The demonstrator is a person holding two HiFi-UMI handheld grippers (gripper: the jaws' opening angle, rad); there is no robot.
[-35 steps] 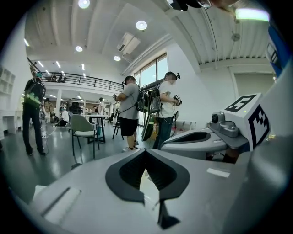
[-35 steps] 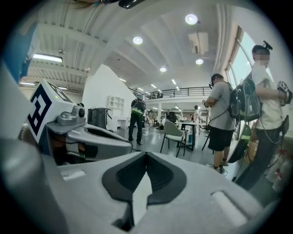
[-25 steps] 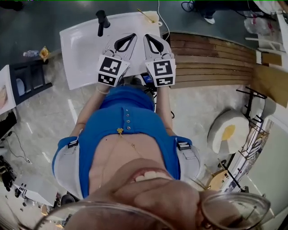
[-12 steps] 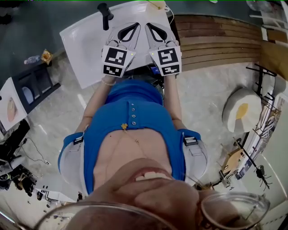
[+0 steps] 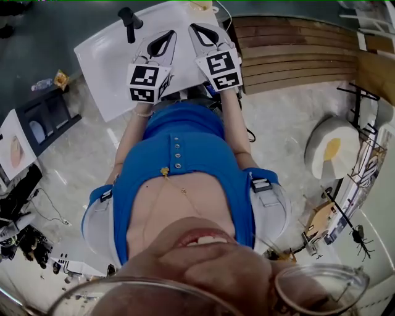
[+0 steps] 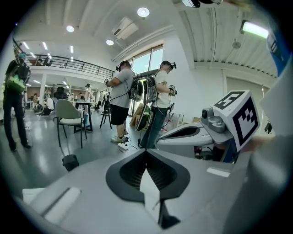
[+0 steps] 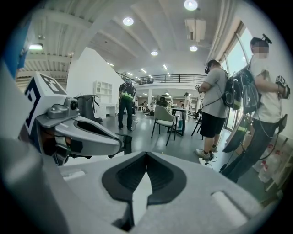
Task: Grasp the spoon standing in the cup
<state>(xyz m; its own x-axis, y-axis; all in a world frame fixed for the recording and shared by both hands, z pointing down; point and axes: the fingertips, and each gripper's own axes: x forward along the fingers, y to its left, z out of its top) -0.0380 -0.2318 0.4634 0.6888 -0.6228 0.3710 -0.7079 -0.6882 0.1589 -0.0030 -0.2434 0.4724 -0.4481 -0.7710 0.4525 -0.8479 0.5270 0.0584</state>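
Note:
In the head view a dark cup (image 5: pixel 128 18) with a dark spoon handle standing in it sits near the far left part of the white table (image 5: pixel 102 58). Both grippers are held side by side over the table's near half. My left gripper (image 5: pixel 169 34) is to the right of the cup and apart from it; my right gripper (image 5: pixel 195 28) is beside it, further right. The left gripper (image 6: pixel 146 151) has its jaws together with nothing held. The right gripper (image 7: pixel 146 155) is likewise shut and empty. A small dark shape, probably the cup (image 6: pixel 70 162), shows low at the left.
A yellowish item (image 5: pixel 200 6) lies at the table's far edge. Wooden boards (image 5: pixel 296 49) adjoin the table on the right. A black shelf (image 5: pixel 43 120) stands on the floor at left. Several people (image 6: pixel 121 103) and a chair (image 6: pixel 71 116) are in the hall beyond.
The head view has swung a little, so table, cup and grippers sit further left in frame. Both grippers stay shut and side by side; the right one leans slightly more leftward.

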